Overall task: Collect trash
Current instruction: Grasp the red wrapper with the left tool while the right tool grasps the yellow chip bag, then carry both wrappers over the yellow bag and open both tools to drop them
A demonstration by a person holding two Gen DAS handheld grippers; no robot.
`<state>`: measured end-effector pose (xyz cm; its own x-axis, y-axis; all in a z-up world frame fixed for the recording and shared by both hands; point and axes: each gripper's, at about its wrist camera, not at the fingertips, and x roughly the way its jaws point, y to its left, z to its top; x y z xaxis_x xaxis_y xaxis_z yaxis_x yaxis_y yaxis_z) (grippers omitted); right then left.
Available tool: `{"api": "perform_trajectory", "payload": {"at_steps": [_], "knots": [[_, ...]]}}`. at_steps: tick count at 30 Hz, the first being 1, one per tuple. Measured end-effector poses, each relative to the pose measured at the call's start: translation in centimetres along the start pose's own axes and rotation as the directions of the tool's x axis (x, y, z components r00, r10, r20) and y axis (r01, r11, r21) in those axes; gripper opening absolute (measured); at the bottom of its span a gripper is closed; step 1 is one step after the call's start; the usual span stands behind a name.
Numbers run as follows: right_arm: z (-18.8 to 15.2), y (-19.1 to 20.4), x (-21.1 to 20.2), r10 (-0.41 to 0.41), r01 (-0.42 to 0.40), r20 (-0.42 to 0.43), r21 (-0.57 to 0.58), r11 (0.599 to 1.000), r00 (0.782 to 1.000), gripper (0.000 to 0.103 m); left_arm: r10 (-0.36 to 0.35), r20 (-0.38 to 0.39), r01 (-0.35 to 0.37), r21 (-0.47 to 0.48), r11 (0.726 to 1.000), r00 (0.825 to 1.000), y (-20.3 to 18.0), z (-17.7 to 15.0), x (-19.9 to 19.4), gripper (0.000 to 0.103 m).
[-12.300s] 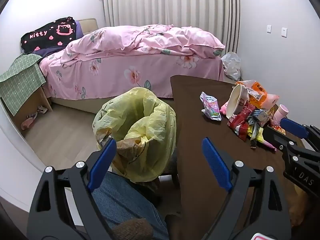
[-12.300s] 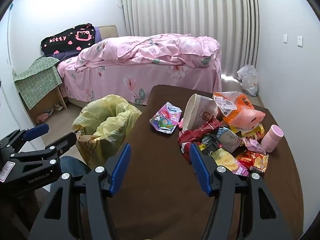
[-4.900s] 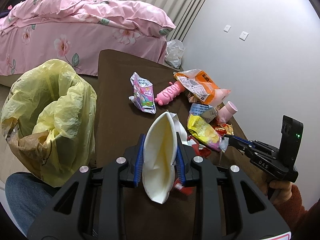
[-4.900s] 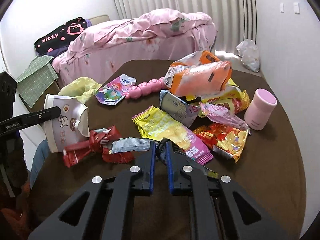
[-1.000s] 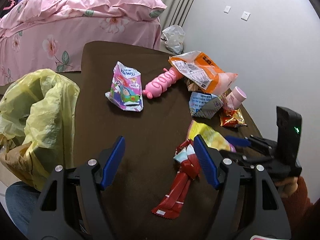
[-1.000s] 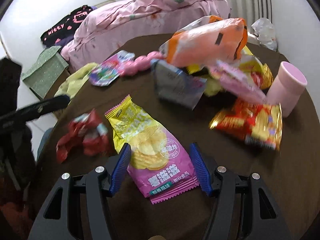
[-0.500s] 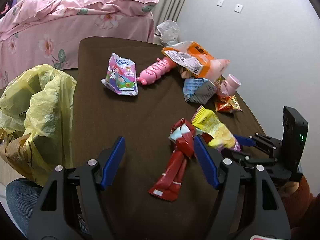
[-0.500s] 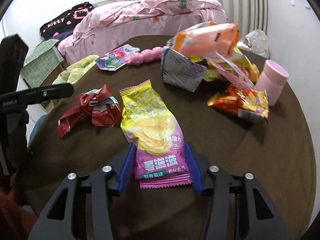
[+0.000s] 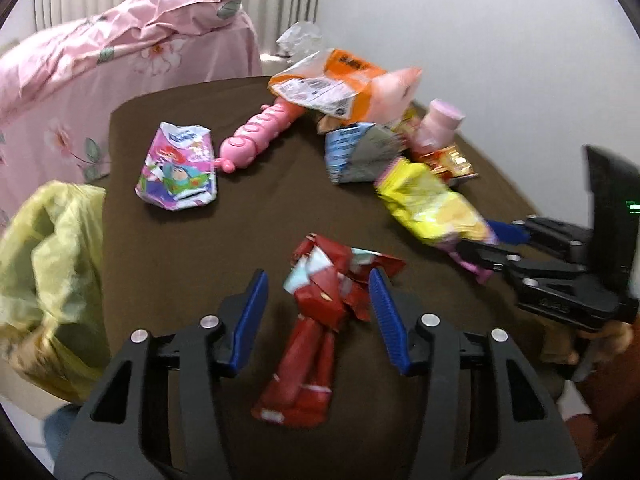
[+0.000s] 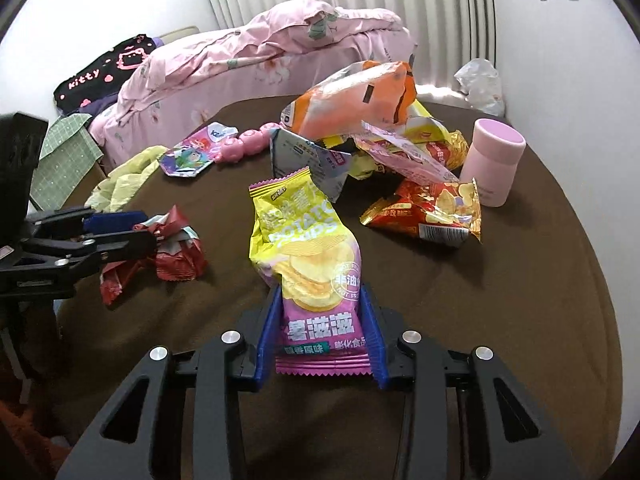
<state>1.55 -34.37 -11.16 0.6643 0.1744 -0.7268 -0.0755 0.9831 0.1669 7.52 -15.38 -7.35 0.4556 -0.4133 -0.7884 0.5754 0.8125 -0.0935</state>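
Note:
On the brown table (image 9: 192, 248), a crumpled red wrapper (image 9: 312, 360) lies between the fingers of my left gripper (image 9: 318, 276). Its jaws are closing, and a gap still shows at the left pad. My right gripper (image 10: 320, 296) is closing on the lower end of a yellow and purple chip bag (image 10: 304, 240). Both pads press its sides, and the bag buckles upward. The right wrist view also shows the left gripper (image 10: 148, 232) at the red wrapper (image 10: 176, 256). The left wrist view shows the right gripper (image 9: 492, 236) on the chip bag (image 9: 428, 208).
A yellow trash bag (image 9: 52, 248) hangs open past the table's left edge. Farther back lie a colourful pouch (image 9: 178, 168), a pink toy (image 9: 256, 140), a blue-grey packet (image 9: 360, 152), an orange bag (image 10: 360, 92) and a red-gold chip bag (image 10: 432, 208). A pink cup (image 10: 494, 160) stands right. A pink bed (image 10: 240, 60) lies beyond.
My left gripper has moved forward over the red wrapper and its jaws have narrowed around it. My right gripper's jaws have come in from wide open onto the chip bag.

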Motion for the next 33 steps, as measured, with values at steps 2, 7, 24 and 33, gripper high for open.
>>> {"api": "perform_trajectory", "payload": {"at_steps": [2,7,24,33], "knots": [[-0.1,0.0,-0.1,-0.008,0.008,0.003,-0.005,1.0,1.0,0.036,-0.011,-0.006,0.011,-0.019,1.0,1.0,0.3,0.1,0.3,0.031],[0.0,0.3,-0.4,-0.025,0.025,0.016,-0.03,0.999,1.0,0.036,-0.034,0.025,0.036,-0.071,0.997,0.999,1.0,-0.2,-0.3,0.03],[6.0,6.9,-5.0,-0.006,0.034,0.171,-0.162,0.986,0.985,0.036,0.122,0.308,-0.038,-0.265,0.963,0.943,8.2,0.4,-10.4,0.03],[11.4,15.0,-5.3,0.123,-0.067,0.217,-0.25,0.966,0.968,0.036,0.379,0.4,-0.163,-0.478,0.863,0.834,15.7,-1.3,-17.3,0.03]]}}
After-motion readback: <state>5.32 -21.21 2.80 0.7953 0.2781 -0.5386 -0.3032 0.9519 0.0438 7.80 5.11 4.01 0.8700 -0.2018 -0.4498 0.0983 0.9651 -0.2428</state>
